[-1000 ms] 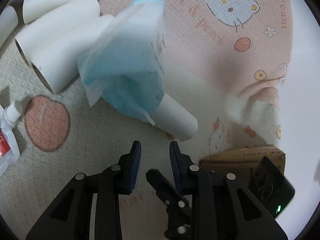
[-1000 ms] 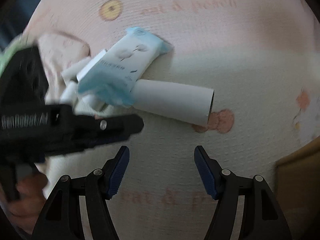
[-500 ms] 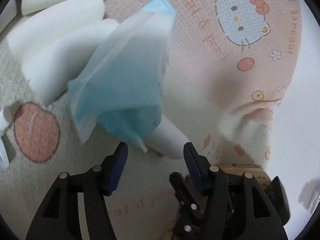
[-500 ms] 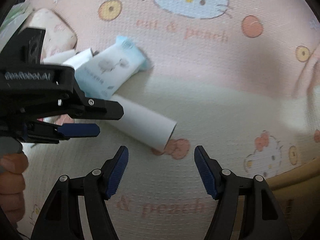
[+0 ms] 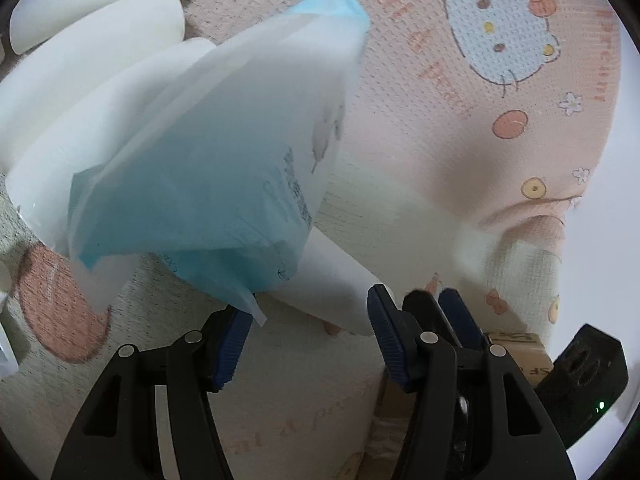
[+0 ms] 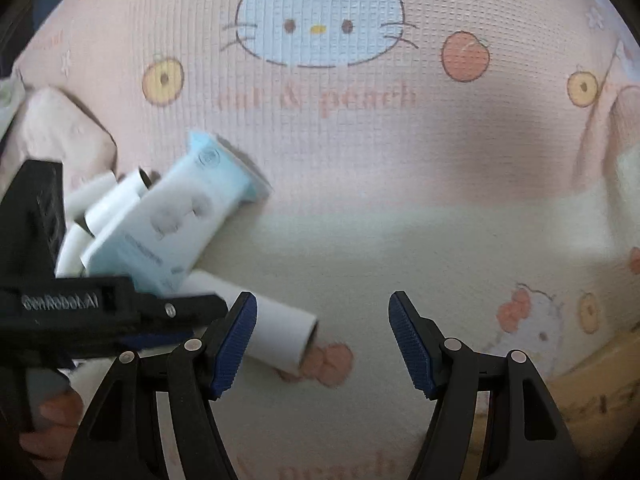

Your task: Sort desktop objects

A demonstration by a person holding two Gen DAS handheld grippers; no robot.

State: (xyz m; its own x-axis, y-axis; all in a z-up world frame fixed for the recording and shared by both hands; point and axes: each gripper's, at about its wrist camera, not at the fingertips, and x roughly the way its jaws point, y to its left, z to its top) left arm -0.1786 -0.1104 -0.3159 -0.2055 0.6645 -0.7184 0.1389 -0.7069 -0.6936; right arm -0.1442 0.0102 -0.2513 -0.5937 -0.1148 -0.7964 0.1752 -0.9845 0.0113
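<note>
A blue-and-white tissue pack lies tilted across several white paper tubes. One white tube sticks out from under it. My left gripper is open just in front of that tube's free end; the pack's lower corner hangs over its left fingertip, and nothing is pressed. In the right wrist view the left gripper reaches in from the left, held by a hand. My right gripper is open and empty, beside the tube's end.
More white tubes lie bunched behind the pack. Everything rests on a pink and cream cartoon-cat cloth with folds at its edges. A cardboard box sits at the right.
The left gripper's jaws have spread from narrow to wide, and it has come closer to the pack and tube. The right gripper has drawn back and tilted up; it stays open.
</note>
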